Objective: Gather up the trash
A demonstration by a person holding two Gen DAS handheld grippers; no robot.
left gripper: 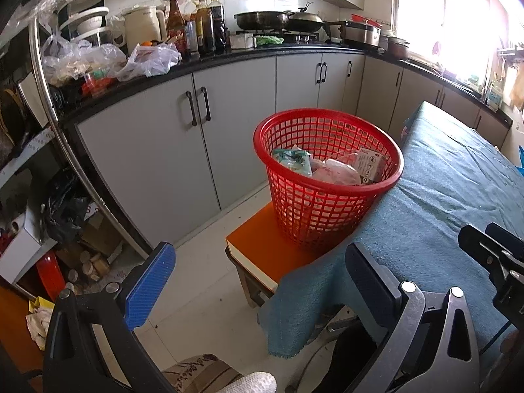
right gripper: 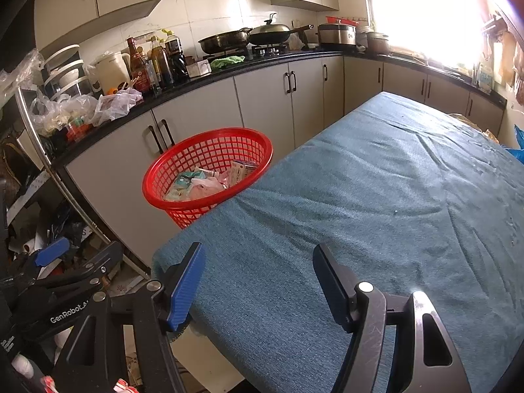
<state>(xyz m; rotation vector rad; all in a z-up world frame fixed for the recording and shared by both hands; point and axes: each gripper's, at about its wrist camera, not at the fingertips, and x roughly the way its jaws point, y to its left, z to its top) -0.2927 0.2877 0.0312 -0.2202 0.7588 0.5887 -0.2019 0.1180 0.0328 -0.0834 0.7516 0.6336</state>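
A red mesh basket (left gripper: 327,177) stands on an orange stool (left gripper: 262,249) beside a table under a blue cloth (left gripper: 442,203). In it lie a green-white wrapper (left gripper: 293,160), a pink bag (left gripper: 337,172) and a small printed box (left gripper: 370,163). The basket (right gripper: 209,170) also shows in the right wrist view, left of the cloth-covered table (right gripper: 376,196). My left gripper (left gripper: 262,268) is open and empty, in front of the stool. My right gripper (right gripper: 258,271) is open and empty, over the table's near corner. The left gripper (right gripper: 52,249) shows at the lower left of the right wrist view.
A black counter (left gripper: 229,57) over grey cabinets (left gripper: 163,150) runs along the back, with plastic bags (left gripper: 98,55), bottles (left gripper: 196,23) and pans (left gripper: 278,21). A cluttered metal shelf (left gripper: 39,163) stands at left. White tiled floor (left gripper: 203,294) lies below.
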